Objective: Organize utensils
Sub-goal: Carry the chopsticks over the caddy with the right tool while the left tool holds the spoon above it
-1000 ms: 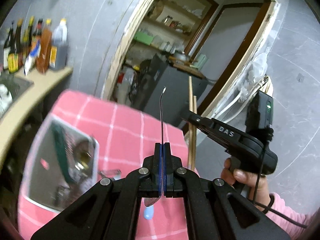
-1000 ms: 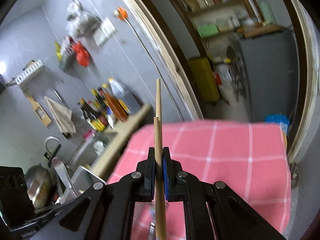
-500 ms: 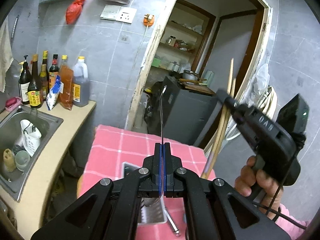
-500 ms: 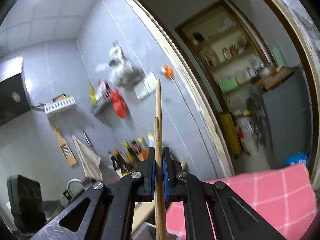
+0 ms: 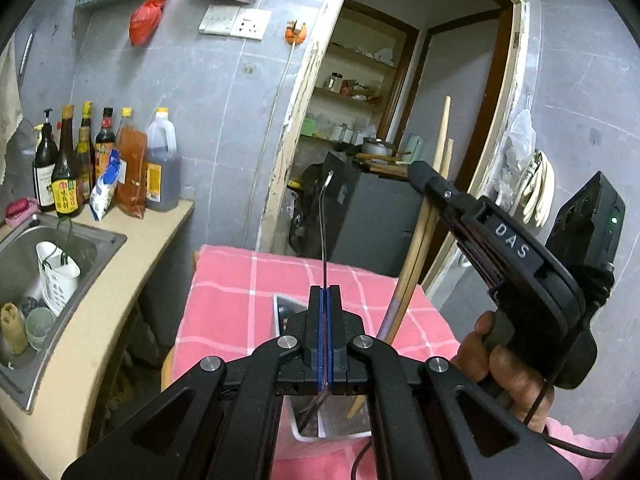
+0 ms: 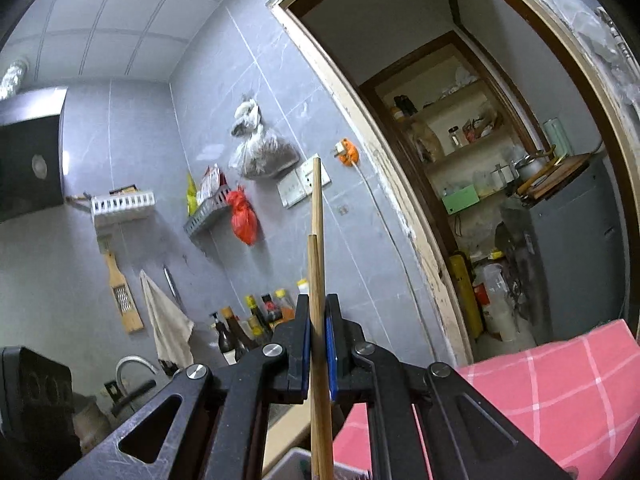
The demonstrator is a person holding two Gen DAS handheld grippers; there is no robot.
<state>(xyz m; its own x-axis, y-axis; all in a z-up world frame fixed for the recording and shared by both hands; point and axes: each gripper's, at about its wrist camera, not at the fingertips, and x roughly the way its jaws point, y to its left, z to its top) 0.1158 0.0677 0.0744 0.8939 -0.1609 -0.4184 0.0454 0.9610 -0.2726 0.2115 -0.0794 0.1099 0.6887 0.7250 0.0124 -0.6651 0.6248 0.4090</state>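
My left gripper [image 5: 327, 300] is shut on a thin metal spoon handle [image 5: 325, 224] that stands upright; the spoon's bowl hangs below the jaws over a white utensil tray [image 5: 316, 436] on the pink checked tablecloth [image 5: 240, 292]. My right gripper [image 6: 318, 320] is shut on a pair of wooden chopsticks [image 6: 316, 240], held nearly upright. In the left wrist view the right gripper [image 5: 424, 178] holds the chopsticks [image 5: 416, 248] just right of the spoon, their lower tips reaching down toward the tray.
A steel sink [image 5: 48, 256] with cups and a white caddy lies left, beside a counter with several sauce bottles [image 5: 104, 168]. A doorway [image 5: 384, 140] opens behind the table onto shelves and a dark cabinet. The table's edge runs along the counter gap.
Both grippers have tilted upward, so the views show more wall and less table. The chopsticks have swung more upright and sit closer to the spoon over the tray.
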